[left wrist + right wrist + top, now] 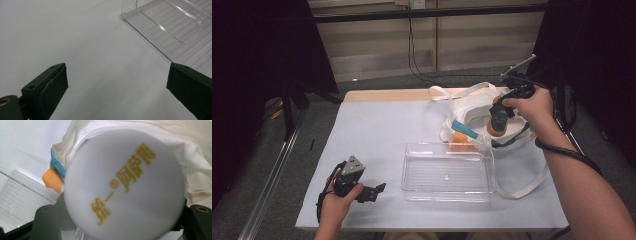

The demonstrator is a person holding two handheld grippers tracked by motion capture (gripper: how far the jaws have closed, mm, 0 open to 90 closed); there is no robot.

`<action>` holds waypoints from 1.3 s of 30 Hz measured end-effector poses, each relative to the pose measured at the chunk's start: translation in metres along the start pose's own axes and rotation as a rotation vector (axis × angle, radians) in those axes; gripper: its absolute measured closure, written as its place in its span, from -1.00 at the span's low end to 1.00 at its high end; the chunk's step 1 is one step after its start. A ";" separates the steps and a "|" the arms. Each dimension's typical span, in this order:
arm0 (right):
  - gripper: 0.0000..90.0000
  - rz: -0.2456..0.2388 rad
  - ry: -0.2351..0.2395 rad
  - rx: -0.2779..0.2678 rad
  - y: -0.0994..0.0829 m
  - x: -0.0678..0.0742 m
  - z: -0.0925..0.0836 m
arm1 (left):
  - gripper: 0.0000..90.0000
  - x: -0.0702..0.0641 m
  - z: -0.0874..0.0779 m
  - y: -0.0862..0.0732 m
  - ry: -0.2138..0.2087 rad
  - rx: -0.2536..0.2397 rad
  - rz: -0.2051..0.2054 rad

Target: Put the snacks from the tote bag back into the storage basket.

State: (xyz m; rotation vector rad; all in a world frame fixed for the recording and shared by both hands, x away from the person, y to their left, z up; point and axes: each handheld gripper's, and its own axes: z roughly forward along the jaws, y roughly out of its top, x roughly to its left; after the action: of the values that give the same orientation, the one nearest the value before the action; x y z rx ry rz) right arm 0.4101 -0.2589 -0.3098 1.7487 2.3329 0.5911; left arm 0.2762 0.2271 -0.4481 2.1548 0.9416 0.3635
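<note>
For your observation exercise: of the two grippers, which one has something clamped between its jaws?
The right gripper, over the white bag, grips a white-capped bottle. The left gripper rests open on the table.

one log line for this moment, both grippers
right gripper: shut on bottle over tote bag | left gripper: open, idle on table | tray: empty

A recording lab or studio: a lone table (pixel 377 125) with a plain pale cover stands on grey carpet, black curtains (pixel 257 55) hang at both sides, and loose cables (pixel 412 55) trail down the panelled back wall
</note>
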 end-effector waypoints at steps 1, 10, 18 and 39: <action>-0.32 -0.003 0.002 -0.002 0.000 0.000 -0.002 | -0.93 0.000 0.000 0.000 -0.005 -0.003 -0.007; -0.32 -0.002 0.014 0.007 0.001 -0.001 -0.008 | -0.93 -0.001 0.001 0.001 -0.005 -0.002 0.000; -0.32 -0.006 0.022 0.021 0.002 0.000 -0.009 | -0.93 0.000 0.000 0.000 -0.005 -0.001 0.000; -0.32 -0.022 0.051 0.059 0.000 0.006 -0.024 | -0.93 0.000 0.000 0.001 -0.009 -0.006 0.010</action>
State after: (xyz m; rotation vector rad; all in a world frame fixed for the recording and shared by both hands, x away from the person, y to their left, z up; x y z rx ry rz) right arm 0.3996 -0.2588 -0.2874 1.7500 2.4240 0.5758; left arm 0.2765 0.2263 -0.4475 2.1549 0.9239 0.3607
